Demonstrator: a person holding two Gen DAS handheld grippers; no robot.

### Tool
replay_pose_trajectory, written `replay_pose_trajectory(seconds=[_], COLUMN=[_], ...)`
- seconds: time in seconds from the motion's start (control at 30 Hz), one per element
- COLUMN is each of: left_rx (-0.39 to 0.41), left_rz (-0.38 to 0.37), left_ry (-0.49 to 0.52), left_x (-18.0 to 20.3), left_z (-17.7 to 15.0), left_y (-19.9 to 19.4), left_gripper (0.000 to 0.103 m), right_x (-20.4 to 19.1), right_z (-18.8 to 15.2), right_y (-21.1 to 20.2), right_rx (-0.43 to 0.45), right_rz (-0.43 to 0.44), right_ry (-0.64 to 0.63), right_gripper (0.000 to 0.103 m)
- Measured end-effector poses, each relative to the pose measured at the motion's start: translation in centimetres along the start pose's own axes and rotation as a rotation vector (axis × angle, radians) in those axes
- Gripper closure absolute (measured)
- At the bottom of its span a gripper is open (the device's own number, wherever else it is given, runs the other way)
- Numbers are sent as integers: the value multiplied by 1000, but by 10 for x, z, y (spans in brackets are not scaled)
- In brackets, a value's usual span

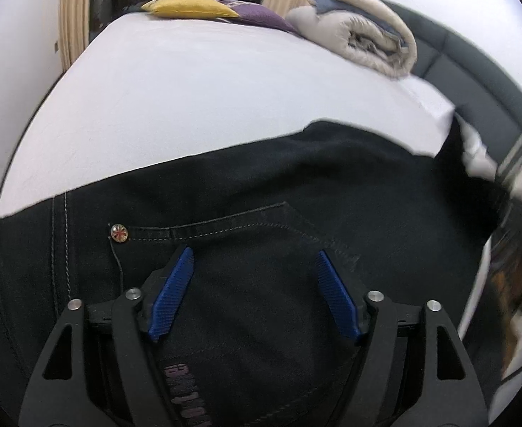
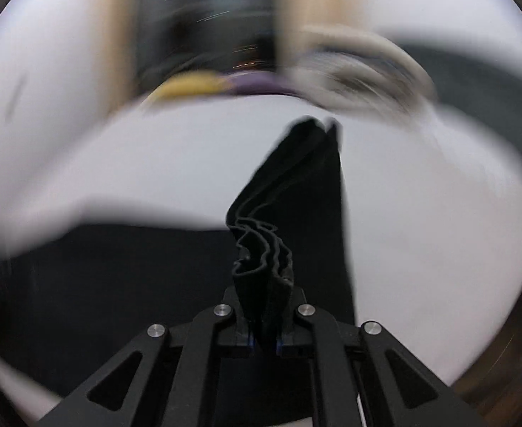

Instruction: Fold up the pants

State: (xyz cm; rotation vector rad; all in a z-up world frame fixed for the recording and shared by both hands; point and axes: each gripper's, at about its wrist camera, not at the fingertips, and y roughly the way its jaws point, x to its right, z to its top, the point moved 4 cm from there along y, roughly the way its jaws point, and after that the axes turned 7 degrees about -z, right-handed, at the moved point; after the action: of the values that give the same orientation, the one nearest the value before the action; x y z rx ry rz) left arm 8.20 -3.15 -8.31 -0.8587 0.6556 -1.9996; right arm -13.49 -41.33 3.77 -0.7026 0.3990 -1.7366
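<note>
From the left wrist, the left tongs (image 1: 255,259) hang spread wide just above the black pants (image 1: 261,185), blue pads (image 1: 175,295) apart with nothing pinched between them; the cloth under them is the seat or hip part, with a stitched pocket edge and a small metal rivet (image 1: 119,232) just ahead and to the left of the left pad. The pants lie across the near edge of the bed (image 1: 190,89), spreading to both sides of the tongs, and the far right end rises off the sheet, blurred. I judge the fold to be in its early-to-middle part: the upper half lies flat, but no finished stack is visible. Far ahead of the tongs sit a yellow pillow (image 1: 190,7), a purple cushion (image 1: 261,17) and a rolled duvet (image 1: 367,39), all well apart from the pants, so they hardly obstruct. From the right wrist, which is heavily blurred, the right tongs (image 2: 264,334) are pressed together on a bunched, pleated wad of the pants (image 2: 296,195), probably the leg ends, which stands up ahead of the tongs while the remaining cloth lies dark below and to the left. What is left, as I read it, is to carry this end over the flat part and smooth it; the crumpled pinch may leave an uneven edge.
</note>
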Motion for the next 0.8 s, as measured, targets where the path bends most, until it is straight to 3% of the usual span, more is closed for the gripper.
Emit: replay_pose_trajectory(seconds=[0.03,0.07,0.17,0.33,0.4,0.47,0.67,0.73,0.8], left_rx=[14,27,59,56,26,-27,-122,-136,-153], left_rz=[-30,-59,-151,-323,-415,-462,-486,-471,-478], left_ry=[-41,-79,-173,-294,-349,-365,-351,-352,-354], left_x=[-1,-1,3,19,29,45,73,74,73], left_z=[2,3,8,18,22,26,28,27,25], left_y=[-4,-8,-18,-13,-2,14,48,52,53], left_gripper=[25,21,16,9,9,9,9,16,49], right_x=[-43,-69,-119,-116,-120,-126,-167,-180,-194], right_z=[-6,-13,-36,-26,-21,-17,-8,-9,-9], right_y=[-1,1,19,13,3,-6,-37,-45,-51], right_rx=[1,-7,-52,10,51,85,161,176,188], right_rz=[-21,-27,-58,-107,-126,-123,-33,9,43], right_ry=[-184,-289,-420,-355,-374,-382,-409,-407,-417], right_gripper=[95,95,94,94,94,94,94,94,94])
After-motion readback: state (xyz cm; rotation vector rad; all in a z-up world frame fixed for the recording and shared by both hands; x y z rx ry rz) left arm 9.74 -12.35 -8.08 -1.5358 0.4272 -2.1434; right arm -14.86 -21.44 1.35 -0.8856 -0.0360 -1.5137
